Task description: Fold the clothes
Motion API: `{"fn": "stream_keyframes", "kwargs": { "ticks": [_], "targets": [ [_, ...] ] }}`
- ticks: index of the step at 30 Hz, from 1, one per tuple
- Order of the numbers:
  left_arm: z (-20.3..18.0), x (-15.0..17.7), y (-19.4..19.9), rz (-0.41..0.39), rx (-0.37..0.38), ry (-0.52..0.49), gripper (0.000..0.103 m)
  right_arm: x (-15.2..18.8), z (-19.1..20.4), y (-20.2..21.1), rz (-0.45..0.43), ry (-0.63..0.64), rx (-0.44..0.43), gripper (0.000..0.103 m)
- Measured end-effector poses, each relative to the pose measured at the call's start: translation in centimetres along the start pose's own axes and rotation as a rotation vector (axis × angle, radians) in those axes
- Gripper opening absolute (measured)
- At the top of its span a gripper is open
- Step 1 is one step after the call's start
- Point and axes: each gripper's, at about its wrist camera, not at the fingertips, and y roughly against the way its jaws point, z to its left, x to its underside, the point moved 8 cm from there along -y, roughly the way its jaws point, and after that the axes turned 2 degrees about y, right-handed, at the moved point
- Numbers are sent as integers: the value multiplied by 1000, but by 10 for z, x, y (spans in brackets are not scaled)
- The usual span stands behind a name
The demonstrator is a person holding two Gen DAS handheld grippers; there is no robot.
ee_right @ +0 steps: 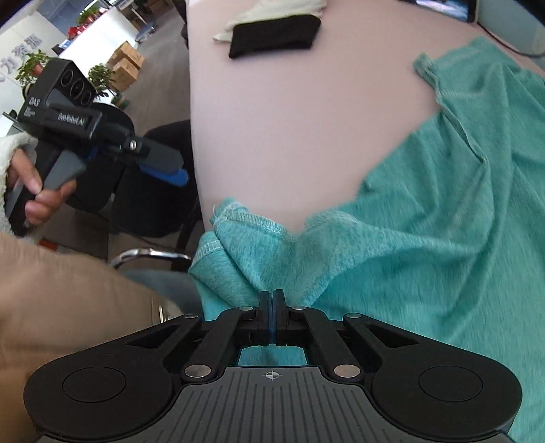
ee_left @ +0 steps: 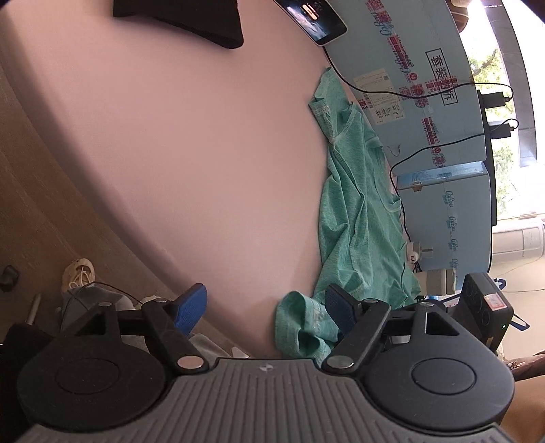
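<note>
A teal T-shirt (ee_left: pixel 357 211) lies crumpled along the right side of the pale pink table (ee_left: pixel 187 153). In the right wrist view the same T-shirt (ee_right: pixel 425 238) fills the right half, with its stitched hem bunched at the table's near edge. My right gripper (ee_right: pixel 271 296) is shut on this bunched fabric, which puckers toward the closed tips. My left gripper (ee_left: pixel 264 303) stands open at the table's near edge, with nothing between its blue pads (ee_left: pixel 190 306). A fold of the shirt lies just beside its right finger. The left gripper (ee_right: pixel 172 173) also shows off the table's left side, held by a hand (ee_right: pixel 37 194).
A folded black garment (ee_right: pixel 272 34) lies at the far end of the table on a cream cloth (ee_right: pixel 272 10). A phone (ee_left: pixel 313 17) leans against blue boxes (ee_left: pixel 425 85) with black cables across them. A shoe (ee_left: pixel 78 272) sits on the floor; a chair frame (ee_right: pixel 153 255) stands below the table edge.
</note>
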Motion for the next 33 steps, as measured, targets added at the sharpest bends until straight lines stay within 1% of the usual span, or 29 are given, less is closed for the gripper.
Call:
{"fn": "stream_keyframes", "kwargs": {
  "ticks": [3,5,8,10,12,14,16,18,19,21,23,25,26,28,29,30,31,33],
  "targets": [
    [-9,-1,-10,23,15,-23,74,25,-9,3,38,-63,4,1],
    [-16,-1,-14,38,13,-52,74,30,-16,8,18,-108,8,8],
    [-28,0,-19,56,-3,-117,74,18,-21,26,-68,-130,41,9],
    [-38,2,-23,71,-21,-186,75,6,-18,39,-134,-104,45,9],
    [-53,8,-31,118,-39,-294,78,-6,-11,44,-169,-52,28,9],
    [-67,15,-42,176,-54,-403,81,-15,-3,39,-169,-4,4,13],
    [-79,22,-51,210,-80,-511,81,-19,0,27,-145,5,-3,19],
    [-88,23,-58,199,-117,-591,81,-21,-5,22,-149,-40,11,19],
    [-91,22,-60,178,-139,-606,80,-20,-10,22,-161,-75,17,19],
    [-98,21,-62,146,-138,-623,77,-18,-18,23,-184,-140,30,19],
    [-108,25,-64,137,-128,-676,68,-13,-26,24,-205,-188,48,19],
    [-114,32,-73,170,-150,-749,50,-6,-32,27,-219,-232,58,19],
    [-116,35,-77,189,-165,-784,47,-3,-35,29,-223,-252,61,20],
    [-116,40,-86,221,-189,-817,29,4,-40,31,-232,-290,72,30],
    [-115,42,-89,234,-196,-821,23,8,-43,32,-238,-309,78,30],
    [-115,44,-91,245,-197,-820,7,10,-45,33,-247,-325,87,30],
    [-115,46,-93,255,-197,-818,2,13,-48,34,-258,-343,101,30],
    [-116,48,-92,263,-213,-825,2,17,-52,37,-271,-368,122,30]
  ]
}}
